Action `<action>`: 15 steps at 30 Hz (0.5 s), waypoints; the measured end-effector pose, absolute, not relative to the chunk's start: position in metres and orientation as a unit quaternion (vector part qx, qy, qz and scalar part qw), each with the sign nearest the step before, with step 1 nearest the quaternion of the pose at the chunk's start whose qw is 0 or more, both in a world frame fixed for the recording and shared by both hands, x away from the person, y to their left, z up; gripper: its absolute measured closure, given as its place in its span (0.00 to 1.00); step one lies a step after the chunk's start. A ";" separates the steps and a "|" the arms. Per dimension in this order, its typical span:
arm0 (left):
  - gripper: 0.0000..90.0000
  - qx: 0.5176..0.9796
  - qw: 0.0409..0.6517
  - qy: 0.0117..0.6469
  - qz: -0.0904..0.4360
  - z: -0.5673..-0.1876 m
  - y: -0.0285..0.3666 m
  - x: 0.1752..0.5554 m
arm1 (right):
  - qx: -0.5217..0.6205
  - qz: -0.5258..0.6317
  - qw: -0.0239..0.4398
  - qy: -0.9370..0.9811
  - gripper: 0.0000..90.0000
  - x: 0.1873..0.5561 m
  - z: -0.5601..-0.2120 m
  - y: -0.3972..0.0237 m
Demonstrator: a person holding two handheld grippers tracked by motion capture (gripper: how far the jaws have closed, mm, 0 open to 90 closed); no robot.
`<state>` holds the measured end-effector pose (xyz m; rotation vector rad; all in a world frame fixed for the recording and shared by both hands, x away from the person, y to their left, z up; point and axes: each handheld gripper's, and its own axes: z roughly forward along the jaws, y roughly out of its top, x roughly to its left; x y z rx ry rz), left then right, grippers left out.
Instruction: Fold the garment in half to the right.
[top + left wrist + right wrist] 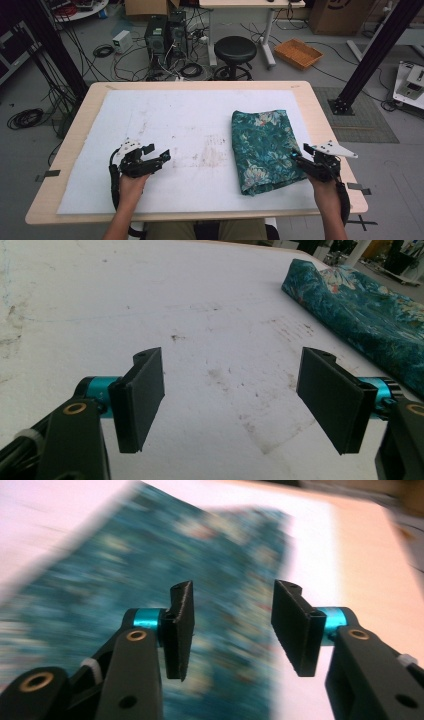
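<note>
A folded teal cloth with a flower print (263,148) lies on the right half of the white mat (165,125). My right gripper (299,159) hovers at the cloth's right edge near its front corner, jaws open with nothing between them; in the right gripper view the cloth (125,580) is blurred under the open right gripper (232,625). My left gripper (162,158) rests over the bare mat at the front left, well apart from the cloth. It is open wide and empty (232,400), and the cloth (370,315) shows far off at the upper right.
The mat covers a light wooden table (325,115) and carries faint dirt marks (212,150) at its middle. Beyond the table stand a black stool (235,50), computer towers (165,35), cables and an orange basket (298,52) on the floor.
</note>
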<state>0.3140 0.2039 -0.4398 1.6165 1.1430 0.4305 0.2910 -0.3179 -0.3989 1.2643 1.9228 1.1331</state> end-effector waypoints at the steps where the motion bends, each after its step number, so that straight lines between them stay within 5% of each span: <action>1: 0.30 0.678 0.528 0.478 0.181 -0.440 0.204 0.314 | 0.458 0.439 0.267 0.725 0.55 0.290 -0.398 -0.310; 7: 0.30 0.678 0.527 0.479 0.180 -0.440 0.205 0.314 | 0.347 0.464 0.135 0.804 0.56 0.287 -0.412 -0.243; 15: 0.30 0.681 0.527 0.477 0.178 -0.440 0.203 0.314 | 0.326 0.375 0.133 0.858 0.69 0.285 -0.441 -0.220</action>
